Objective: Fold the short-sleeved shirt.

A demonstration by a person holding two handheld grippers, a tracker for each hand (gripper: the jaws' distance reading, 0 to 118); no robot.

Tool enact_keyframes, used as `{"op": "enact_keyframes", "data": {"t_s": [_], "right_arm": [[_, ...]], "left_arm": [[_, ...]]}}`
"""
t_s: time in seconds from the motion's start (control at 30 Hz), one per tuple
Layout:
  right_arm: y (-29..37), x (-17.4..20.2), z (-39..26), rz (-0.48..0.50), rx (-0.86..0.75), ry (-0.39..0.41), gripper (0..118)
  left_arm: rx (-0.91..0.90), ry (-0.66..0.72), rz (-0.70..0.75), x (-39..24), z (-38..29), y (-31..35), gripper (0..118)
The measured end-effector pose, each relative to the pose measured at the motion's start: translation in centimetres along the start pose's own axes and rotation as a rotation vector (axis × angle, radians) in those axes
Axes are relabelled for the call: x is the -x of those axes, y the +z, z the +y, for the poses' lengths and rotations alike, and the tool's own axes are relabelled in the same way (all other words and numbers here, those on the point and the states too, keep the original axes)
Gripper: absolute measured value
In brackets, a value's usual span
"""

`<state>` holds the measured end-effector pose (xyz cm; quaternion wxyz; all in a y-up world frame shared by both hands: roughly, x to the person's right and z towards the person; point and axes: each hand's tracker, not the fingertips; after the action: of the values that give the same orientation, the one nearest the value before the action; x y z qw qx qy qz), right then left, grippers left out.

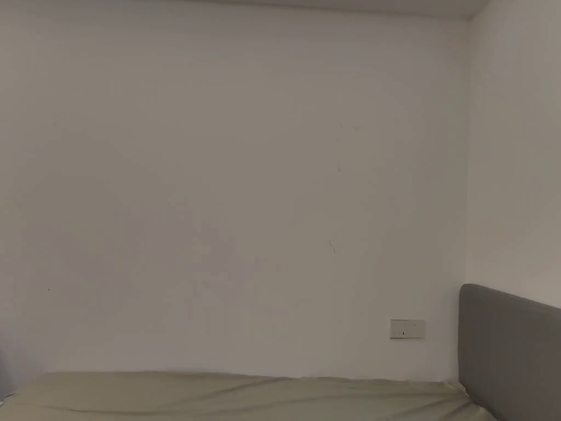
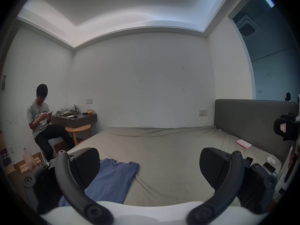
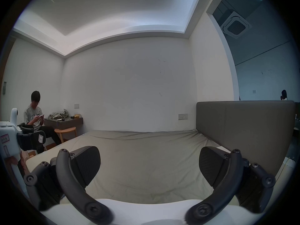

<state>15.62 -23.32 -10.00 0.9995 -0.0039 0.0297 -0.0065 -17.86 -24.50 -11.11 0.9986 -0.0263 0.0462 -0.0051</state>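
Observation:
A blue short-sleeved shirt [image 2: 113, 181] lies flat on the olive-sheeted bed [image 2: 170, 147], collar toward the far wall, partly hidden behind one jaw of my left gripper [image 2: 149, 168]. That gripper hovers above the bed's near edge, open, with nothing between its jaws. My right gripper [image 3: 149, 166] is open too and holds nothing, over bare sheet [image 3: 146, 155] near the headboard. In the left gripper view the right gripper [image 2: 287, 127] shows at the far right edge. In the right gripper view the left gripper [image 3: 30, 140] shows at the far left.
A grey headboard [image 2: 253, 119] bounds the bed on the right, also in the head view [image 1: 509, 351]. A pink booklet [image 2: 243, 143], phones [image 2: 268, 166] and a white object [image 2: 271, 160] lie beside it. A seated person [image 2: 40, 119] is at the far left by a wall shelf [image 2: 76, 119] and wooden stool [image 2: 79, 131].

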Motion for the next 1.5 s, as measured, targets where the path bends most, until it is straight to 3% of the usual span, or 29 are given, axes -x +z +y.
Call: {"op": "enact_keyframes", "data": {"t_s": [0.33, 0.5, 0.53, 0.57, 0.6, 0.63, 0.67, 0.73, 0.77, 0.83, 0.87, 1.17, 1.47, 1.5], "right_arm": [[0.2, 0.3, 0.0, -0.050, -0.027, 0.046, 118], [0.2, 0.0, 0.3, -0.027, 0.004, 0.043, 118], [0.2, -0.1, 0.3, -0.016, 0.010, 0.030, 118], [0.2, -0.1, 0.3, 0.009, 0.019, 0.009, 116], [0.3, -0.1, 0.3, 0.038, 0.018, -0.007, 103], [0.4, -0.1, 0.3, 0.043, 0.011, -0.002, 78], [0.5, 0.2, 0.3, 0.039, 0.004, 0.009, 51], [0.4, 1.0, 0.2, -0.096, -0.032, 0.079, 22], [0.1, 1.2, 0.0, -0.110, -0.041, 0.083, 1], [0.0, 0.2, 0.4, 0.016, 0.008, 0.019, 1], [-0.2, 0.1, 0.4, 0.012, 0.018, -0.004, 1], [-0.3, 1.2, 0.4, 0.013, -0.009, 0.022, 1], [-3.0, 7.5, -0.1, 0.157, 0.005, 0.045, 1], [-3.3, 8.2, -0.2, 0.171, 0.006, 0.056, 1]], "left_arm": [[-0.006, 0.003, 0.015, 0.1, 0.4, 0.3, 118], [0.003, 0.006, -0.004, 0.2, 0.8, 0.5, 118], [0.006, 0.009, -0.008, 0.2, 0.9, 0.5, 115], [0.012, 0.017, -0.023, 0.2, 1.0, 0.7, 102], [0.012, 0.037, -0.082, -0.1, 1.3, 1.3, 71], [0.005, 0.043, -0.067, -0.2, 1.4, 1.4, 43], [0.002, 0.046, -0.033, -0.6, 1.4, 1.4, 25], [0.001, 0.042, -0.024, -0.6, 1.2, 0.9, 19], [-0.001, 0.045, -0.024, -0.7, 1.2, 0.8, 16], [0.034, 0.090, -0.136, -0.6, 1.4, 0.9, 3], [0.030, 0.073, -0.123, -0.5, 1.4, 0.8, 0], [0.061, 0.045, -0.124, -0.4, 1.2, 1.0, 0], [0.079, 0.071, 0.029, 3.5, 0.4, 0.3, 0], [0.092, 0.092, 0.066, 6.5, -0.5, -0.5, 26]]}}
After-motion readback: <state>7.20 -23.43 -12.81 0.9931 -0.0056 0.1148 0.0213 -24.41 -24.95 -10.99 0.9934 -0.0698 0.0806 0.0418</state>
